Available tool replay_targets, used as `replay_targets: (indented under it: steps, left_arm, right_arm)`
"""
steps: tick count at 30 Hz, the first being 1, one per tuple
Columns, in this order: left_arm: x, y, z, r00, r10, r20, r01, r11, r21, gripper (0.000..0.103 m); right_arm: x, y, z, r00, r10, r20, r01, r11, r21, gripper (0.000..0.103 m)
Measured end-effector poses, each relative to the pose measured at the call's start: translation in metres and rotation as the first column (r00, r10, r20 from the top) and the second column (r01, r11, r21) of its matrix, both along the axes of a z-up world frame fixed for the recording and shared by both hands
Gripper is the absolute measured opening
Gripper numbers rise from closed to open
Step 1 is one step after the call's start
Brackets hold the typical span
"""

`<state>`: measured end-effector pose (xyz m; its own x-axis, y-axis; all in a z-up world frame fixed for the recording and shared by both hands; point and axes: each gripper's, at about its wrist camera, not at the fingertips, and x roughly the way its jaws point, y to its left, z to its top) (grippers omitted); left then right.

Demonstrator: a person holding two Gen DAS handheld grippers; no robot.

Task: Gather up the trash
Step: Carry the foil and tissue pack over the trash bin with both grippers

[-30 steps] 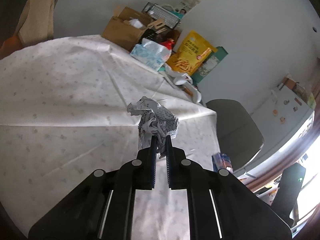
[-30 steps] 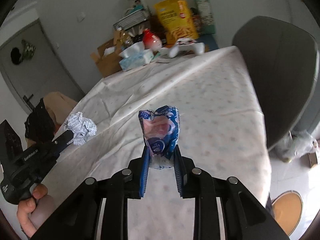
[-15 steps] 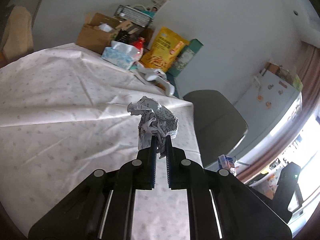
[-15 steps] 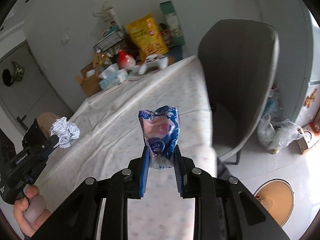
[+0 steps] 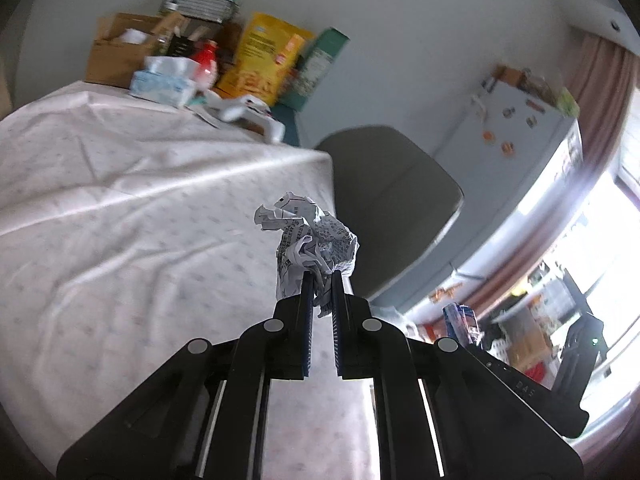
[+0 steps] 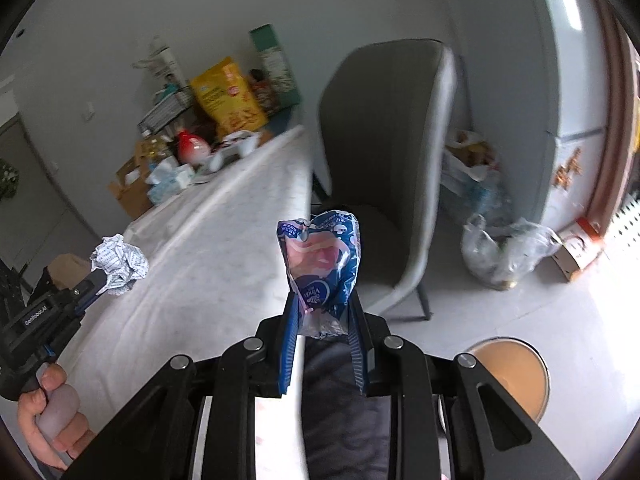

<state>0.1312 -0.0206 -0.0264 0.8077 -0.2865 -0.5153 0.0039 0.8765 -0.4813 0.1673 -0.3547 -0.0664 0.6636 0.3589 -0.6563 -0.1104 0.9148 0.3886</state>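
White desk cloth (image 5: 120,200) looks picked clean: left tool (image 5: 320,280) pinches crumpled paper (image 5: 308,236), right tool (image 6: 322,304) grips a blue wrapper (image 6: 322,256), neither binned yet.

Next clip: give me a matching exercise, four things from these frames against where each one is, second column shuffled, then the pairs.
Things:
1. crumpled paper
2. blue wrapper
3. yellow bag
4. clear plastic bag

Places:
A. on the floor beside the grey chair
B. in the right gripper
C. at the far end of the table
D. in the left gripper

Pairs: 1-D, 2-B, 3-C, 4-A
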Motion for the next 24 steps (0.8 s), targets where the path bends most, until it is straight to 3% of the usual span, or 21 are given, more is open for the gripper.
replay_targets:
  steps: [11,24]
  left_arm:
    - [0.026,-0.083,-0.019,0.985,-0.147,-0.087,0.153,0.985,0.075,0.009]
    - [0.053,-0.182,-0.053,0.932,-0.291,-0.217,0.33,0.928,0.173,0.009]
  right_arm:
    - [-0.012,-0.079,-0.053,0.989,-0.112,-0.095,0.116,0.992,0.043,0.024]
    - [-0.024,-0.161,-0.132,0.947,-0.235,-0.22,0.258,0.963,0.082,0.025]
